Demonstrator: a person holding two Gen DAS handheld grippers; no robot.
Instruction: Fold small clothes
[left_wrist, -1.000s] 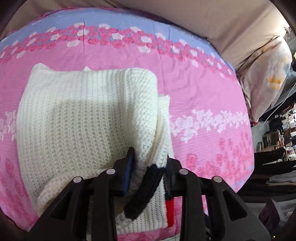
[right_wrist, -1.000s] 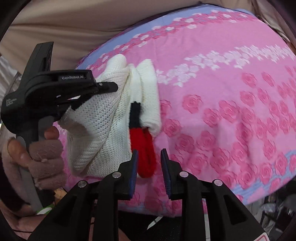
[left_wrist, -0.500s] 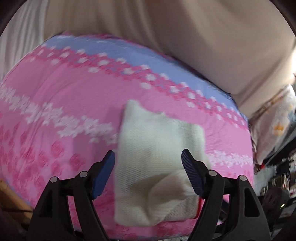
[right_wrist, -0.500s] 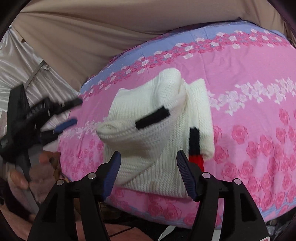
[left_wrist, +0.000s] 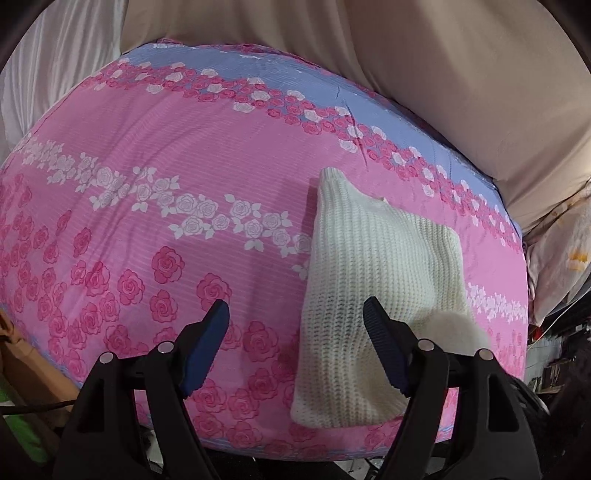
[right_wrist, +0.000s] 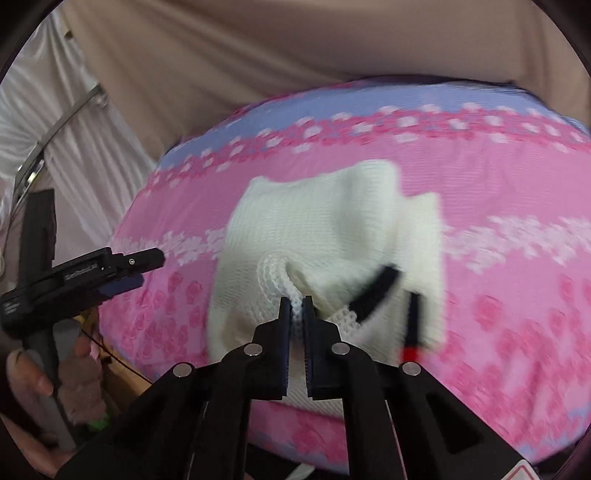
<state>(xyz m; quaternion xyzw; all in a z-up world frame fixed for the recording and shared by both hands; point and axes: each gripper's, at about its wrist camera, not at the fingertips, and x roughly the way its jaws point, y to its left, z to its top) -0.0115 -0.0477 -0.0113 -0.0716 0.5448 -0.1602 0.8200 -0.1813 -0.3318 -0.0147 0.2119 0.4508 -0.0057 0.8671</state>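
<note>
A cream knitted sweater (left_wrist: 380, 277) lies folded on the pink rose-print bed cover (left_wrist: 147, 206), near its front right edge. It also shows in the right wrist view (right_wrist: 325, 229), with black and red trim (right_wrist: 410, 325) at its right side. My left gripper (left_wrist: 295, 332) is open and empty, pulled back above the bed, left of the sweater. It shows from the side in the right wrist view (right_wrist: 140, 269). My right gripper (right_wrist: 295, 310) is shut on a pinched fold of the sweater's near edge.
A beige sheet (left_wrist: 443, 74) rises behind the bed. A pale pillow (left_wrist: 561, 251) lies at the right end. White curtain (right_wrist: 44, 147) hangs at the left. A wooden frame edge (left_wrist: 22, 354) shows below the bed's front left.
My left gripper let go of the sweater, opened and pulled back to the left. My right gripper opened, moved onto the sweater's near edge and shut on a fold.
</note>
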